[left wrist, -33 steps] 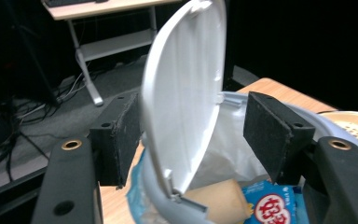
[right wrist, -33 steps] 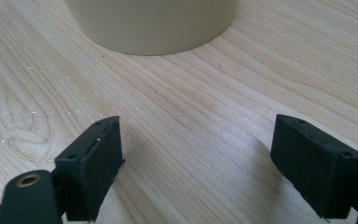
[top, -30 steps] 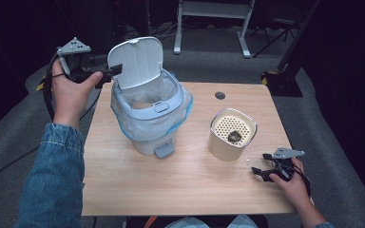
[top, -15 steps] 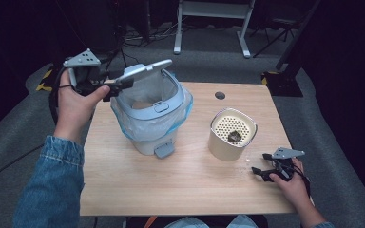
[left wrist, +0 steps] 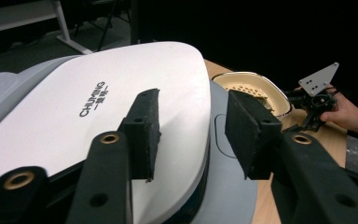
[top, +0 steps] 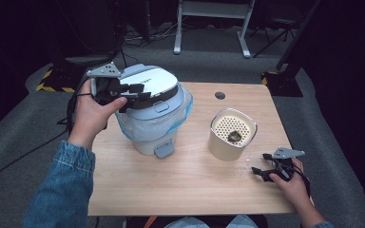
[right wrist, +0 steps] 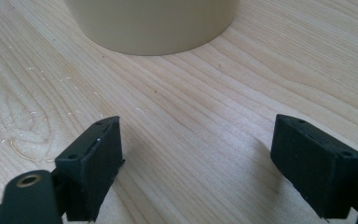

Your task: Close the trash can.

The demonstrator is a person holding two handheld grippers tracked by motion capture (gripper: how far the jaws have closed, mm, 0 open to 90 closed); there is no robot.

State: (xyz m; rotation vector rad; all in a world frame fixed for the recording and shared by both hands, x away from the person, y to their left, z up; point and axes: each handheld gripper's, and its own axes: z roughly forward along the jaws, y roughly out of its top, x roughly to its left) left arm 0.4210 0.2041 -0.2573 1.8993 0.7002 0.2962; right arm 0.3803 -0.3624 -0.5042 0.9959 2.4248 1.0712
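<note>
Bin lid [top: 148, 84] lies nearly shut; our left gripper [top: 134, 91], jaws just narrowing, rests over it unclamped. Beside the bin, our right gripper [top: 262, 172] gapes idle.

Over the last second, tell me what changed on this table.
The left hand-held gripper swung the bin's lid from upright down to shut, its jaws closing meanwhile; they are open above the lid. The right hand-held gripper and cream container stayed put.

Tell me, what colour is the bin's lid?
White, with grey lettering: the lid shows best in the left gripper view.
</note>
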